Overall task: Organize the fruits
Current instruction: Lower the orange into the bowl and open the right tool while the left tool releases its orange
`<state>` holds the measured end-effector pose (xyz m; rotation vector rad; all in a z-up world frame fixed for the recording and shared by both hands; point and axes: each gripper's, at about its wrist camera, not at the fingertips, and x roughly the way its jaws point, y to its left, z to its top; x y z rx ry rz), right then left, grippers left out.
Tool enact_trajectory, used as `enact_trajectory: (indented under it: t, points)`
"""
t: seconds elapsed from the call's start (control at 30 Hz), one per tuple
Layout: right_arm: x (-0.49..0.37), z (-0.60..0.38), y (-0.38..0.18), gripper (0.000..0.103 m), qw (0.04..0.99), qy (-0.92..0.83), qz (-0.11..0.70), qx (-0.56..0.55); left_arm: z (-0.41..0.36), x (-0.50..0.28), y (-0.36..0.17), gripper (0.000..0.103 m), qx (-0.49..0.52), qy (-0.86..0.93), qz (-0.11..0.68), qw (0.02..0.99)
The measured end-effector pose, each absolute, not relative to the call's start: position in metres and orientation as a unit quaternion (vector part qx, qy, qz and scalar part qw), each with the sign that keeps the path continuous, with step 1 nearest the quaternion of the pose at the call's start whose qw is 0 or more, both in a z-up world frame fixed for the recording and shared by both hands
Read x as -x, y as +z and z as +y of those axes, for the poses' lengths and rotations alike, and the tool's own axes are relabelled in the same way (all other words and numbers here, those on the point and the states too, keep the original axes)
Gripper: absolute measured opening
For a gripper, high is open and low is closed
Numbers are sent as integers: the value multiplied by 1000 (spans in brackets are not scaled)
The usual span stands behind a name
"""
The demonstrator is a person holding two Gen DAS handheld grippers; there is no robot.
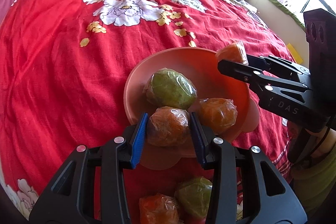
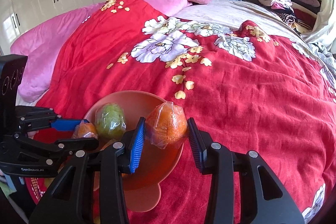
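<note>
So both tongs are loaded right now. The left tongs (image 1: 169, 126) are clamped on a wrapped orange (image 1: 167, 126) right at the near rim of the pink bowl (image 1: 189, 60), and the right tongs (image 2: 166, 133) are clamped on another wrapped orange (image 2: 167, 126), held over the bowl's far right edge. Everything sits on a bed with a red flowered cover (image 1: 63, 77).

Already in the bowl: a green fruit (image 1: 171, 88) and one more orange (image 1: 218, 114), touching each other. Two wrapped fruits, one green (image 1: 193, 197) and one orange (image 1: 157, 210), lie on the cover just below the left tongs, outside the bowl.

My read: this is the drop-off step, fruit going into the bowl. Next each tong should get its orange over a free patch of the bowl, go low, then let go. The left one looks barely inside the rim, so I'd push it further in first or it may roll out. After that, the two strays.
</note>
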<state>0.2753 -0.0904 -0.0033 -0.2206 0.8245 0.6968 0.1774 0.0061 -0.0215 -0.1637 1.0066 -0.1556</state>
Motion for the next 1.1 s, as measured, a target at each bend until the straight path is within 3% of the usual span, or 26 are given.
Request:
enact_trajectory:
  t: [0.67, 0.8, 1.1]
  points:
    - [-275, -89, -8, 41, 846, 341, 395, 106, 7, -179, -22, 32, 86, -71, 479, 870]
    - [-272, -88, -8, 47, 844, 346, 394, 109, 7, -179, -22, 32, 87, -69, 480, 870]
    - [-273, -92, -8, 50, 846, 343, 396, 100, 6, -178, -21, 33, 85, -67, 479, 871]
